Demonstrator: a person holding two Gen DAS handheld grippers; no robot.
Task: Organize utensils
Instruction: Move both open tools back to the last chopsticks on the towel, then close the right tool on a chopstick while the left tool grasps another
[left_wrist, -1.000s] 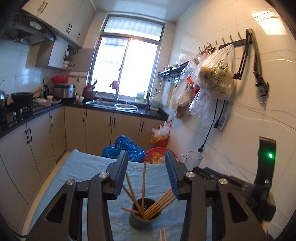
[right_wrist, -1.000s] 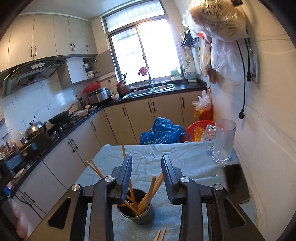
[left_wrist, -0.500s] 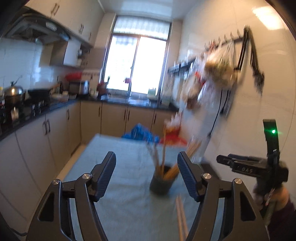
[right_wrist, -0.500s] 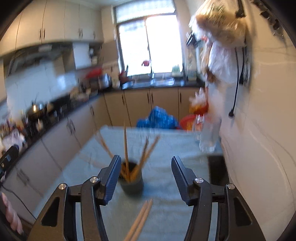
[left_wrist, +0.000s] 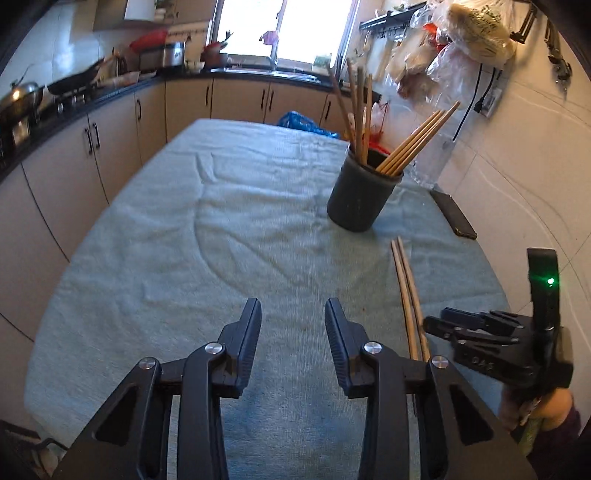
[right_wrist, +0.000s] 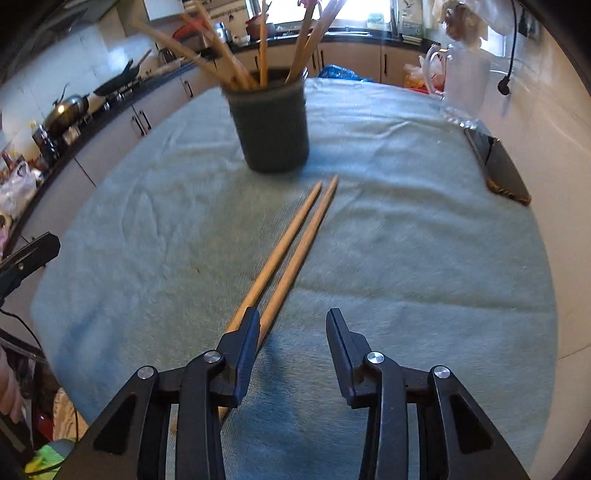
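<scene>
Kitchen tabletop (right_wrist: 424, 258) under a pale blue towel. Both grippers had dropped from above the dark cup (right_wrist: 271, 127) to near the cloth. The right gripper (right_wrist: 291, 330), jaws spread and just closing, empty, had its left jaw over the pair of loose chopsticks (right_wrist: 295, 243) lying just before the cup, probably the next pick. The left gripper (left_wrist: 293, 321), likewise spread and empty, hung left of them. Open cloth lay left of the cup; a phone (right_wrist: 498, 166) lay at its right edge.

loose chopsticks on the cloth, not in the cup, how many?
2. The chopsticks lie side by side on the cloth, pointing at the cup; their near ends are hidden behind the right tongs.
</scene>
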